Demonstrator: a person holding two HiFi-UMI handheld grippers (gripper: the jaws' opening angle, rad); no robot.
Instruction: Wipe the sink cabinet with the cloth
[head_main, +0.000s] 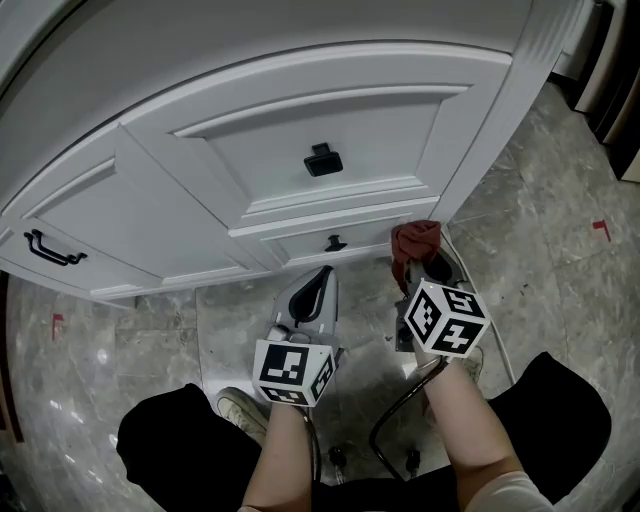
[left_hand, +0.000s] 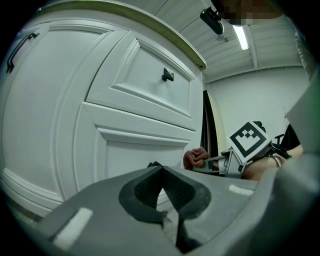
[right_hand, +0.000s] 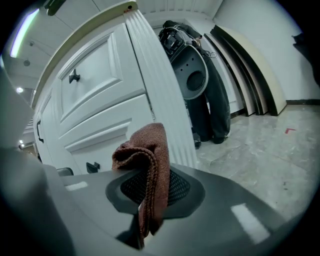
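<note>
While the right gripper (right_hand: 152, 190) clamps the cloth (right_hand: 149, 150) upright at frame centre, tip toward the sink cabinet (right_hand: 100, 107), left gripper (left_hand: 162, 190) sits closed.

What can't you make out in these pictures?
Cabinet top: cut off by the top edge in the head view.
Cloth touching the cabinet or not: its own folds hide contact in the right gripper view.
Lower handle: mostly behind the jaws of the left gripper, left gripper view.

The left gripper (head_main: 320, 276) and the right gripper (head_main: 418, 270) are grey plastic, each carrying a white cube (head_main: 292, 370) printed with black square markers. A thin black cable (head_main: 384, 428) curls under the right one. The person wears black trousers (head_main: 170, 450) and pale shoes (head_main: 240, 408).
</note>
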